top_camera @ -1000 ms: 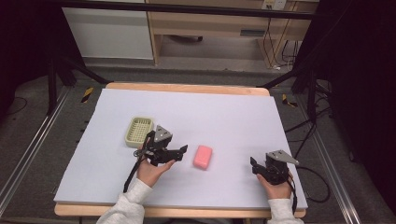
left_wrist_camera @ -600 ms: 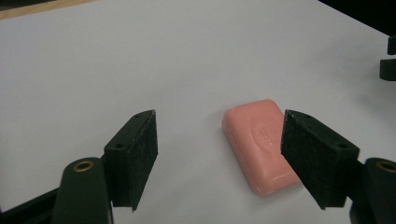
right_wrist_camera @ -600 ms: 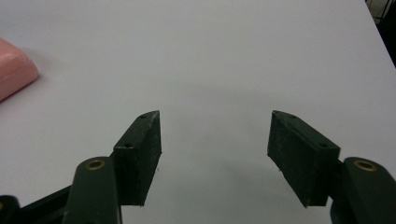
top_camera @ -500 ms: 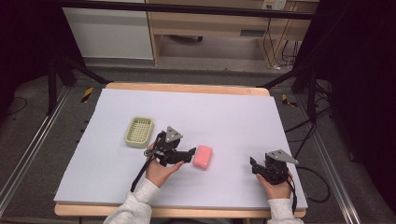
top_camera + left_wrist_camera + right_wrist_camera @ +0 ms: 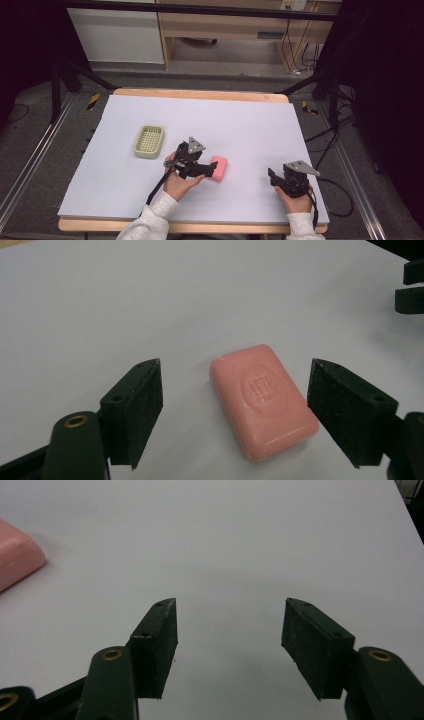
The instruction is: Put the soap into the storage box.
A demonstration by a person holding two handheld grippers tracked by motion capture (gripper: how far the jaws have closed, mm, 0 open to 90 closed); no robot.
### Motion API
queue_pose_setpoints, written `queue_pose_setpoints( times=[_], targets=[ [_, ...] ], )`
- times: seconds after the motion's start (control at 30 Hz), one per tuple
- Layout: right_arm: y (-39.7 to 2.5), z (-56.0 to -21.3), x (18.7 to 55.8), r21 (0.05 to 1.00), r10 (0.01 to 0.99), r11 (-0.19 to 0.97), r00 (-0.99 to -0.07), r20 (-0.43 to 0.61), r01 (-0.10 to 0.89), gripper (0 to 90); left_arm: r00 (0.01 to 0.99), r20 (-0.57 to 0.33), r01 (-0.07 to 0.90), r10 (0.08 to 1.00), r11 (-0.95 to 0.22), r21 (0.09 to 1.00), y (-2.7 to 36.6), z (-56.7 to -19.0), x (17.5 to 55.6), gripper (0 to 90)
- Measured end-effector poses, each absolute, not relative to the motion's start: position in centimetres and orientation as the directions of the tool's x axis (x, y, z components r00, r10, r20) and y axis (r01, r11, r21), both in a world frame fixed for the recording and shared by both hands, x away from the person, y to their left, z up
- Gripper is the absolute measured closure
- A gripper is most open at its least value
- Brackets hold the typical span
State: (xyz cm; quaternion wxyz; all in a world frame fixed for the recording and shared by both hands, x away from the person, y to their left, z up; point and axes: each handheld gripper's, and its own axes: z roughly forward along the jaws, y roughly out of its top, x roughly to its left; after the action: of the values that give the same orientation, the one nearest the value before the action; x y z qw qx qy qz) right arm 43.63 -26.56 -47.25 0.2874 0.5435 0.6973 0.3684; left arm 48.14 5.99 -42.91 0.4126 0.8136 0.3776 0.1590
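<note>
From the high view, the left hand-held gripper [image 5: 212, 169] hides the near end of the pink soap [image 5: 219, 168] on the counter [image 5: 250, 120]; a green dish [image 5: 149, 141] sits well apart. The left gripper view shows its jaws spread wide either side of the soap [image 5: 262, 400] — not touching. In the right gripper view, the right hand-held gripper [image 5: 227, 647] is spread over bare counter — soap [image 5: 17, 560] cut off at the edge.

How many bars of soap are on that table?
1. The pink soap bar lies flat on the white table, between the open jaws of the left gripper, right of the green soap dish. Nothing seems to hide another.
</note>
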Motion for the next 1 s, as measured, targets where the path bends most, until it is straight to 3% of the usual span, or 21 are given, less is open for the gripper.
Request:
queue_pose_setpoints(
  times=[1.0],
  targets=[
    [-26.5, -47.3, 43.6, 0.824, 0.968, 0.139, -0.250, 0.003, 0.550, 42.7, 0.672, -0.026, 0.523, 0.740, -0.451, 0.723, 2.2, -45.3, 49.0, 19.5]
  ],
)
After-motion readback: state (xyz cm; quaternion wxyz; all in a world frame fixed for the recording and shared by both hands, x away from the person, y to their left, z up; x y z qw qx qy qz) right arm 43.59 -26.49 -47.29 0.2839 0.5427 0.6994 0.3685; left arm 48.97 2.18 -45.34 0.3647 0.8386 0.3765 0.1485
